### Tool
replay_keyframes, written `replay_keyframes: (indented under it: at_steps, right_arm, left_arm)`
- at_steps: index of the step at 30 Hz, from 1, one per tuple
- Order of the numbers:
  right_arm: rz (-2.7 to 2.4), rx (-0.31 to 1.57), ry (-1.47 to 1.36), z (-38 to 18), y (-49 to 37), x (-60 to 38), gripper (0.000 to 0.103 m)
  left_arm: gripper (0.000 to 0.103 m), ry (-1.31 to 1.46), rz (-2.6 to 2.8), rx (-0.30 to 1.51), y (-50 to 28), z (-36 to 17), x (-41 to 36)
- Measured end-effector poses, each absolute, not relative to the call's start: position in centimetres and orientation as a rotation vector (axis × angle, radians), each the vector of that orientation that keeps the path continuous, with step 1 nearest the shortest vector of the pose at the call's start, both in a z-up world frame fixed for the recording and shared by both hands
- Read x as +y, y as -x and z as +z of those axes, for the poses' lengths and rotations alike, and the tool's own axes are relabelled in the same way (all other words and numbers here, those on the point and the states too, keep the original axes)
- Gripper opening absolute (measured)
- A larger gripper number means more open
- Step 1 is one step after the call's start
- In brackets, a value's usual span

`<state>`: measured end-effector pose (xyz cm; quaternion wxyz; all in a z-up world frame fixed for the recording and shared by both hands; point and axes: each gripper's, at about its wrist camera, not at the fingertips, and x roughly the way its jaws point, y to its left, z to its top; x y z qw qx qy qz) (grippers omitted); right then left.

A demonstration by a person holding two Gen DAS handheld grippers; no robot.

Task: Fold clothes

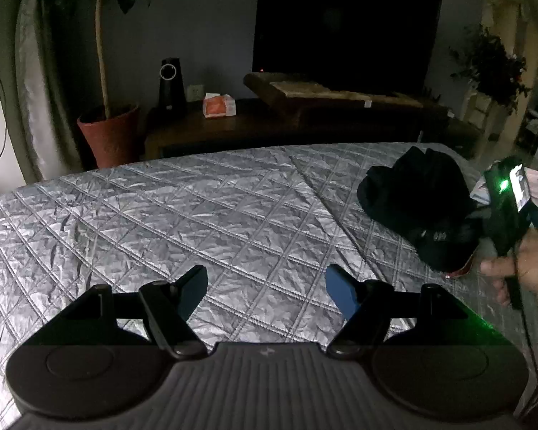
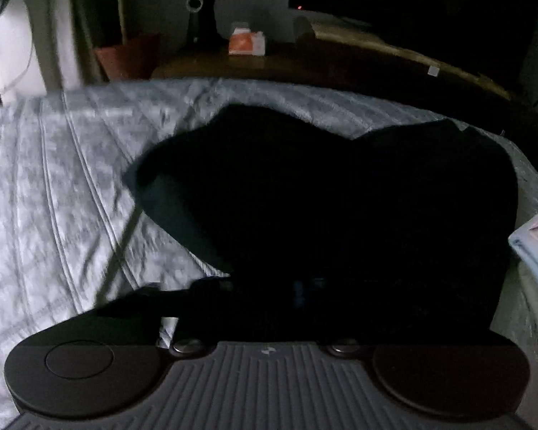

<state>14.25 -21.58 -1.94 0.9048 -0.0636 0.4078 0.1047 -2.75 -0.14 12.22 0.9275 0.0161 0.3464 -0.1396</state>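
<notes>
On bed (image 1: pixel 161 208), right tool (image 2: pixel 306 288) nearly closed, apparently pinching black garment (image 2: pixel 322 197) for spreading; left tool (image 1: pixel 265 283) waiting, spread, empty.

My left gripper (image 1: pixel 265 286) points forward and down, its blue-padded fingers (image 1: pixel 340 294) spread wide with nothing between them. My right gripper (image 2: pixel 306 288) is angled down into a black garment (image 2: pixel 340 197), fingers drawn close together and lost in the dark cloth. My right hand (image 1: pixel 531 268) grasps its handle.
</notes>
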Motion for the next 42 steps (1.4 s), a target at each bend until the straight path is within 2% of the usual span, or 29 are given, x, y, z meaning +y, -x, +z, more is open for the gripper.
replay_keyframes:
  at_steps: [3, 6, 10, 13, 15, 16, 17, 19, 20, 23, 25, 28, 31, 33, 34, 36, 37, 38, 39, 40, 41, 42]
  right_arm:
    - [0.284, 0.794, 0.057, 1.1, -14.0, -21.6, 0.009]
    - [0.359, 0.723, -0.041, 5.3, -13.8, -21.4, 0.008]
    - [0.478, 0.63, -0.301, 11.1, -13.8, -21.7, 0.0]
    - [0.546, 0.551, -0.378, 15.2, -13.1, -20.6, 0.0]
    - [0.548, 0.502, -0.365, 17.7, -12.5, -19.6, 0.006]
    - [0.509, 0.485, -0.28, 18.3, -12.2, -18.9, 0.016]
    - [0.474, 0.488, -0.177, 18.2, -12.3, -18.0, 0.049]
    - [0.421, 0.585, -0.096, 15.6, -12.9, -17.1, 0.102]
    - [0.395, 0.642, -0.072, 14.1, -13.2, -16.8, 0.098]
    - [0.372, 0.701, -0.011, 9.0, -12.1, -14.9, 0.095]
    - [0.357, 0.712, 0.07, 5.7, -11.5, -12.6, 0.087]
    - [0.326, 0.791, 0.158, 1.2, -12.0, -9.5, 0.067]
    - [0.236, 0.814, 0.249, -2.0, -12.6, -8.8, 0.067]
    - [0.164, 0.822, 0.308, -3.8, -13.2, -8.9, 0.075]
    - [0.135, 0.824, 0.336, -4.5, -13.6, -9.0, 0.086]
    - [0.122, 0.823, 0.35, -4.8, -14.4, -9.9, 0.089]
    - [0.127, 0.829, 0.337, -4.8, -14.7, -10.3, 0.083]
    - [0.137, 0.84, 0.314, -4.8, -15.0, -10.8, 0.068]
    - [0.146, 0.858, 0.279, -4.5, -15.4, -11.3, 0.058]
    - [0.144, 0.873, 0.243, -4.0, -15.7, -11.7, 0.034]
    - [0.149, 0.881, 0.2, -3.3, -15.9, -12.2, 0.025]
    - [0.163, 0.886, 0.148, -2.4, -15.9, -12.8, 0.023]
  left_arm:
    - [0.073, -0.021, -0.28, 0.722, 2.8, 12.2, 0.2]
    - [0.074, -0.014, -0.279, 0.722, 3.1, 12.4, 0.5]
    - [0.074, -0.004, -0.265, 0.711, 3.3, 12.6, 1.2]
    - [0.074, 0.021, -0.241, 0.703, 3.3, 12.9, 2.2]
    - [0.074, 0.04, -0.22, 0.698, 3.3, 13.1, 3.0]
    - [0.074, 0.049, -0.212, 0.695, 3.3, 13.3, 3.3]
    - [0.074, 0.053, -0.207, 0.692, 3.4, 13.4, 3.6]
    - [0.074, 0.059, -0.197, 0.685, 3.5, 13.6, 4.1]
    - [0.074, 0.059, -0.194, 0.683, 3.6, 13.7, 4.3]
    - [0.074, 0.067, -0.183, 0.677, 3.7, 13.9, 4.7]
    - [0.074, 0.082, -0.174, 0.676, 3.5, 14.0, 4.9]
    - [0.074, 0.094, -0.169, 0.674, 3.3, 14.1, 5.0]
    - [0.074, 0.099, -0.166, 0.672, 3.1, 14.1, 5.1]
    - [0.074, 0.103, -0.162, 0.671, 3.0, 14.1, 5.3]
    - [0.074, 0.103, -0.159, 0.671, 3.0, 14.1, 5.4]
    - [0.074, 0.101, -0.155, 0.67, 3.1, 14.1, 5.5]
    - [0.074, 0.099, -0.153, 0.67, 3.1, 14.0, 5.6]
    - [0.074, 0.097, -0.152, 0.67, 3.1, 14.0, 5.6]
    - [0.074, 0.098, -0.151, 0.668, 3.2, 14.0, 5.7]
    - [0.074, 0.099, -0.15, 0.667, 3.2, 14.0, 5.8]
    - [0.074, 0.101, -0.149, 0.665, 3.2, 14.0, 5.9]
    - [0.074, 0.104, -0.148, 0.663, 3.2, 14.1, 6.0]
